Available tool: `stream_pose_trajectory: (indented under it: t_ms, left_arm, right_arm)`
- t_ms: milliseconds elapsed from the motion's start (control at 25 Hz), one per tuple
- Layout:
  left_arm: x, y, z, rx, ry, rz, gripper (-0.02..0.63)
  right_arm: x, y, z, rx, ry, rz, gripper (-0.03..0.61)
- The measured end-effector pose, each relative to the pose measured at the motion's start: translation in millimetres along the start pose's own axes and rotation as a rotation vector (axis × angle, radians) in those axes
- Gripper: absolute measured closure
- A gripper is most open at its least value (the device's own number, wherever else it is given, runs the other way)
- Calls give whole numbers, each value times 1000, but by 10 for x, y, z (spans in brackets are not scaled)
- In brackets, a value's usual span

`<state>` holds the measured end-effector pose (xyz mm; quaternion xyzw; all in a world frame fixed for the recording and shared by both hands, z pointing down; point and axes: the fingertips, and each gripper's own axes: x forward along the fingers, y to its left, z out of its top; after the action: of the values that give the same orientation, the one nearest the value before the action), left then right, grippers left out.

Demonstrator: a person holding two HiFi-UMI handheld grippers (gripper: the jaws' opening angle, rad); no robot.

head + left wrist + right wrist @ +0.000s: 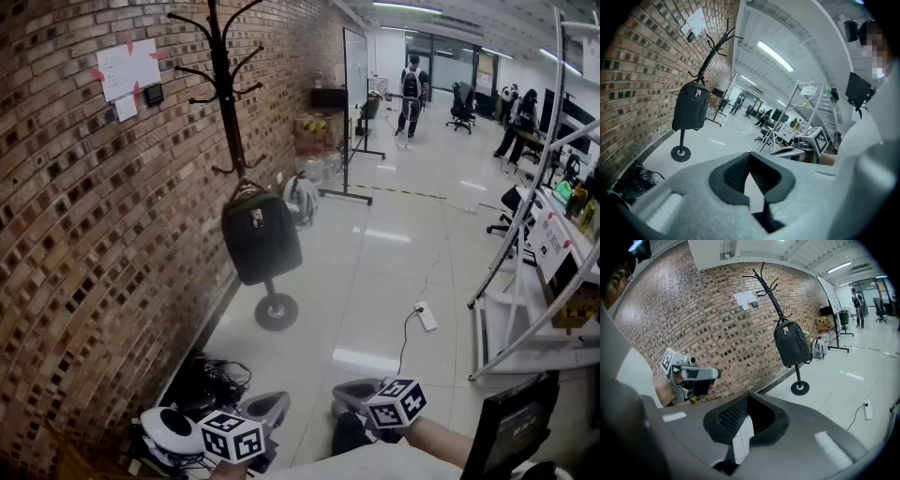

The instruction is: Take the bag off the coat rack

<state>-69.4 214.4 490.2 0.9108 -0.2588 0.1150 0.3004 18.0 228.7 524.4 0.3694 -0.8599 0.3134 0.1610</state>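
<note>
Brick wall (75, 234) behind; bag (261, 239) hangs on coat rack (223, 84), well apart from left tool (751, 164) and right tool (749, 401), both pressed together and empty; a sideways pull could tip the rack.

1. Left gripper (750, 174): pale grey moulded body, with black ribbed pads (735, 175) forming a V.
2. Right gripper (747, 420): darker grey body with matching black pads.
3. Each bears a white cube (230, 436) with black square markers.
4. The person wears a white top (881, 122).
</note>
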Motion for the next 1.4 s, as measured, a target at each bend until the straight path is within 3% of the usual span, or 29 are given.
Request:
stream_pose_trajectory:
  t_ms: [520, 720, 1040, 1280, 1400]
  left_arm:
    - [-211, 248, 367, 7, -83, 26, 612]
    - [-142, 385, 537, 28, -99, 41, 612]
    - [344, 957, 746, -5, -47, 88, 612]
    - [1043, 1626, 1185, -58, 0, 130, 612]
    - [1438, 1851, 1593, -54, -2, 127, 612]
  right_arm:
    - [152, 111, 409, -79, -16, 14, 580]
    - [215, 18, 661, -77, -61, 72, 580]
    - [702, -633, 1016, -26, -76, 102, 580]
    - [1172, -1335, 1505, -29, -58, 208, 580]
    - [1347, -1751, 1928, -66, -50, 222, 580]
